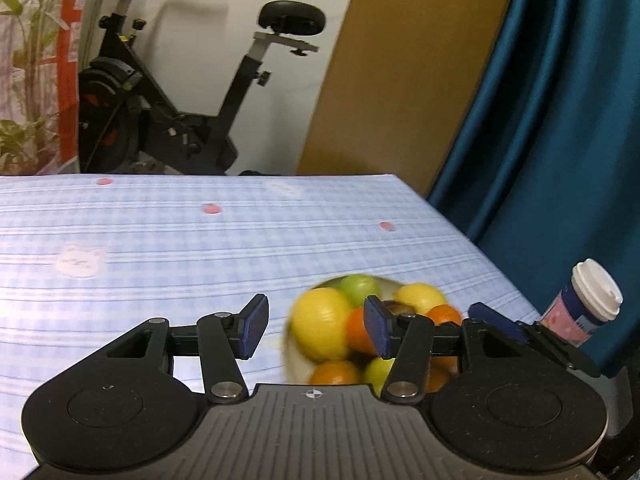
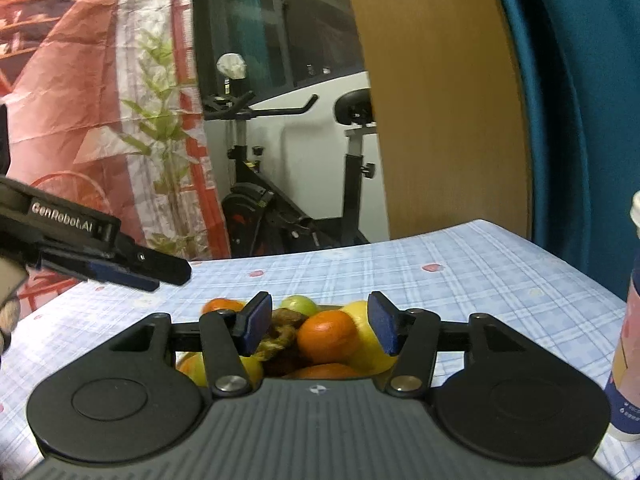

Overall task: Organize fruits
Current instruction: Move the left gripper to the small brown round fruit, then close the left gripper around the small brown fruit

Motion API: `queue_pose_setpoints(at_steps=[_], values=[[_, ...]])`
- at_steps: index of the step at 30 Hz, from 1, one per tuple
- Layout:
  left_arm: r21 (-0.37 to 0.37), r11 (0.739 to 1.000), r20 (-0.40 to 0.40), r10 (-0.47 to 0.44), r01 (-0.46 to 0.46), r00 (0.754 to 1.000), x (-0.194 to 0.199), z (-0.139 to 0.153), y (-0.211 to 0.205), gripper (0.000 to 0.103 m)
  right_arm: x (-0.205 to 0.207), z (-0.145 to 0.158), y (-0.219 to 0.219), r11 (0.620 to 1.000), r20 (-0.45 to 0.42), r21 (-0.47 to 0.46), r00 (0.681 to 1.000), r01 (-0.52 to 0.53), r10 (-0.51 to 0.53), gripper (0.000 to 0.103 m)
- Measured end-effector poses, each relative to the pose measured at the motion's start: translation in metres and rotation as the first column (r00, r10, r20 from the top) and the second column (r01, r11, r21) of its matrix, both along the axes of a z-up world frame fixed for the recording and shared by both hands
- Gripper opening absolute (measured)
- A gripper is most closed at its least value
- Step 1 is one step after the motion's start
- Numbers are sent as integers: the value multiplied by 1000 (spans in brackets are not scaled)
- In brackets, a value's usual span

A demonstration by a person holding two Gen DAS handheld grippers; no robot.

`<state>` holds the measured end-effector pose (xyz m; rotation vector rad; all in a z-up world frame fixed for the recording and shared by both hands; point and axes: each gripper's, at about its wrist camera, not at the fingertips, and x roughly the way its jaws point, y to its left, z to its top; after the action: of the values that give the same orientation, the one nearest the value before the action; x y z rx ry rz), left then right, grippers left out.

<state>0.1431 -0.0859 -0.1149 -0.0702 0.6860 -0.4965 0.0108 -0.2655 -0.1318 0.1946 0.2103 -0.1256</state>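
Fruit sat heaped in a pale bowl (image 1: 296,364) on the checked tablecloth (image 1: 160,240), lemons (image 1: 320,326), oranges (image 2: 326,336) and a green one (image 2: 298,304) crowding it, just left of the lidded cup (image 1: 588,304). Both the left gripper (image 1: 316,330) and right gripper (image 2: 320,326) hung parted and empty at the bowl. Round, firm and smooth-skinned by the look, they would likely roll, so best pinched across the middle.

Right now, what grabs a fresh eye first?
The bowl heaped with lemons, oranges and green fruit, right ahead of both open grippers on the blue checked cloth. Behind the table stands an exercise bike; a lidded cup sits at the right edge.
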Motion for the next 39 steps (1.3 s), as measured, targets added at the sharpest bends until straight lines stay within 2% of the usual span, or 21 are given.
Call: queue_pose_setpoints(at_steps=[10, 14, 20, 22, 24, 27, 33, 39], values=[[58, 996, 8, 63, -64, 998, -19, 1, 52, 55, 3, 8, 51, 989, -41, -50, 989, -142, 140, 57], [15, 996, -16, 90, -90, 996, -26, -9, 74, 55, 9, 6, 78, 972, -81, -57, 971, -228, 223, 56], [-34, 988, -30, 147, -148, 989, -34, -24, 99, 55, 27, -5, 107, 943, -171, -40, 932, -330, 319, 48], [-45, 986, -36, 161, -163, 986, -34, -27, 105, 55, 34, -8, 115, 940, -200, -41, 924, -339, 325, 47], [-59, 982, -43, 178, -180, 983, -33, -29, 110, 55, 41, -12, 121, 941, -230, -34, 919, -338, 322, 42], [-80, 978, -46, 187, -190, 981, -35, -30, 115, 55, 51, -18, 131, 941, -272, -54, 912, -333, 307, 42], [-92, 977, -46, 187, -190, 981, -41, -34, 115, 55, 64, -24, 139, 942, -312, -75, 905, -327, 290, 42], [-78, 980, -46, 182, -185, 982, -40, -37, 113, 55, 67, -30, 142, 937, -337, -97, 897, -337, 287, 34]])
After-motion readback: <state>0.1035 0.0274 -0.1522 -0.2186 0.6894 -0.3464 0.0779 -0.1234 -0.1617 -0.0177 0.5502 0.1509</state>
